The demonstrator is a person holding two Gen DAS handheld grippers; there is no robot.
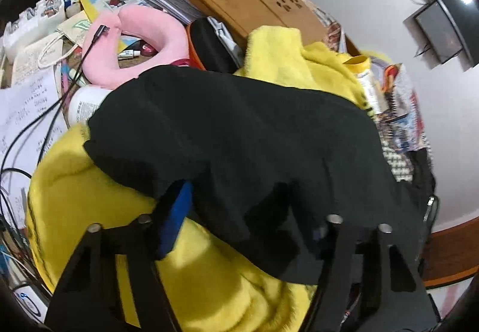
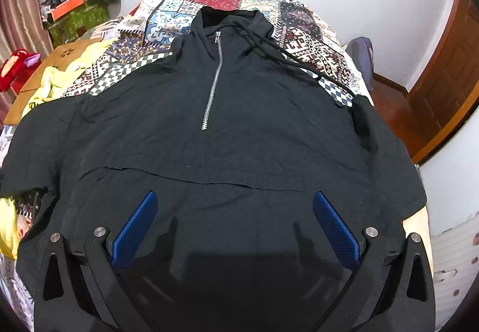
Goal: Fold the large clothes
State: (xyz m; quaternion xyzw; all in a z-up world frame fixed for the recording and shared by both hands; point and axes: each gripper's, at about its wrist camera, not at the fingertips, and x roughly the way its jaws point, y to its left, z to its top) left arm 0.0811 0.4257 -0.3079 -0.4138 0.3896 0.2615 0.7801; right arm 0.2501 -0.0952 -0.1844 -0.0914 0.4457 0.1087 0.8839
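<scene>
2 grippers are mine, and both look onto the black hooded pullover (image 2: 227, 110), spread front-up on the patchwork bedspread (image 2: 311, 44), hood at 12 o'clock with its zipper (image 2: 214, 80) down the chest. My right gripper (image 2: 235, 227) hangs released over the hem, blue pads (image 2: 136, 227) wide apart at 7 and 5 o'clock. My left gripper (image 1: 239, 212) has a black sleeve (image 1: 227, 134) draped across its fingers over a yellow fleece (image 1: 209, 272); I cannot tell whether it grips. A pink neck pillow (image 1: 134, 44) sits at 10 o'clock
</scene>
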